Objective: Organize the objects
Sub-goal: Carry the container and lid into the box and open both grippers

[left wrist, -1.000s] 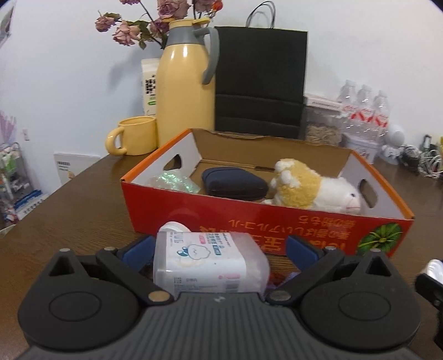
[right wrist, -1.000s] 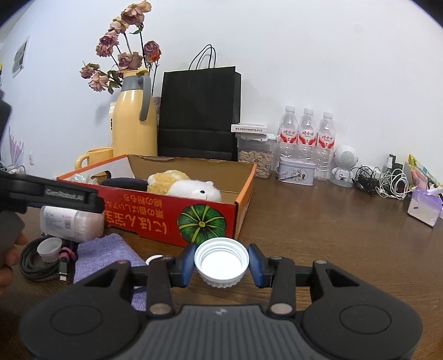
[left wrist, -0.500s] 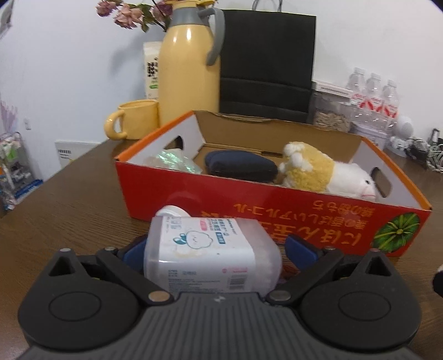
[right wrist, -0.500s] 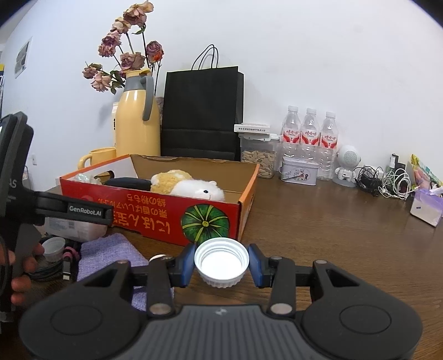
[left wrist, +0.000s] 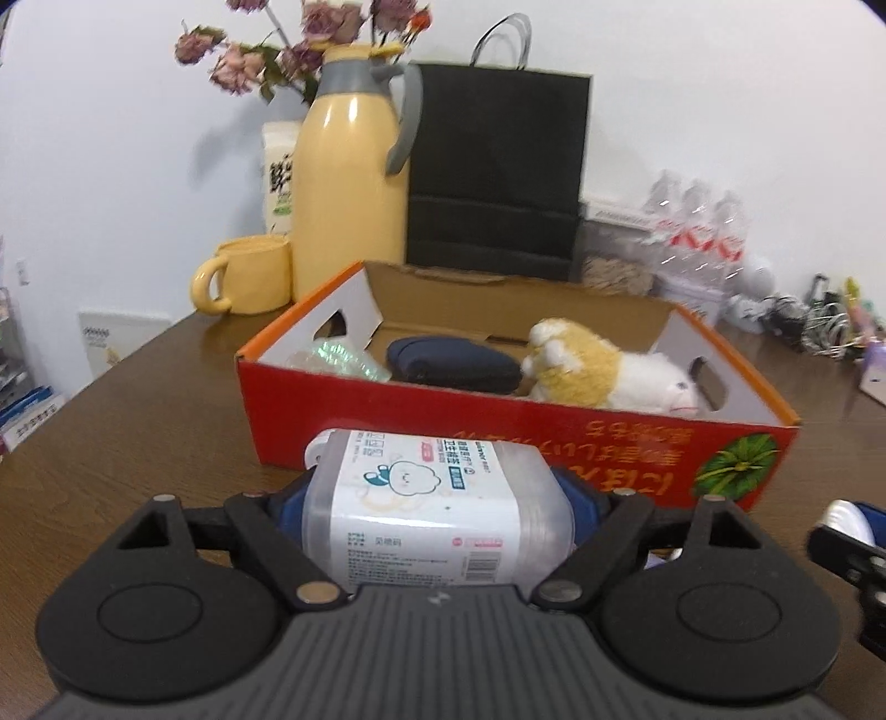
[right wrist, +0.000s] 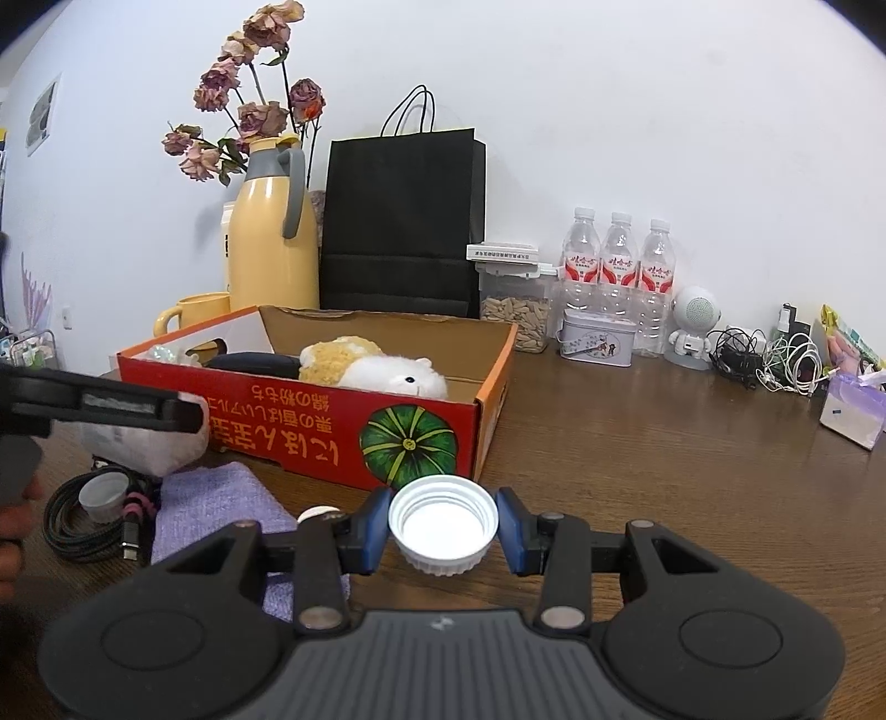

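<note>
Left gripper (left wrist: 437, 493) closing on cotton-swab box (left wrist: 437, 498); right gripper (right wrist: 443, 526) clamps white cap (right wrist: 443, 526).

Two low wrist fisheyes close over the table (right wrist: 664, 443), facing the wall; shared: red box (left wrist: 498, 437), yellow jug (right wrist: 271, 243)

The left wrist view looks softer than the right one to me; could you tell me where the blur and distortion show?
Left wrist view: motion smear on the clear water bottles and dried pink flowers, while the clear plastic cotton-swab box stays sharp. Right wrist view: crisp throughout, white ribbed bottle cap included; fisheye bends the dark wooden table edge and darkens corners.
</note>
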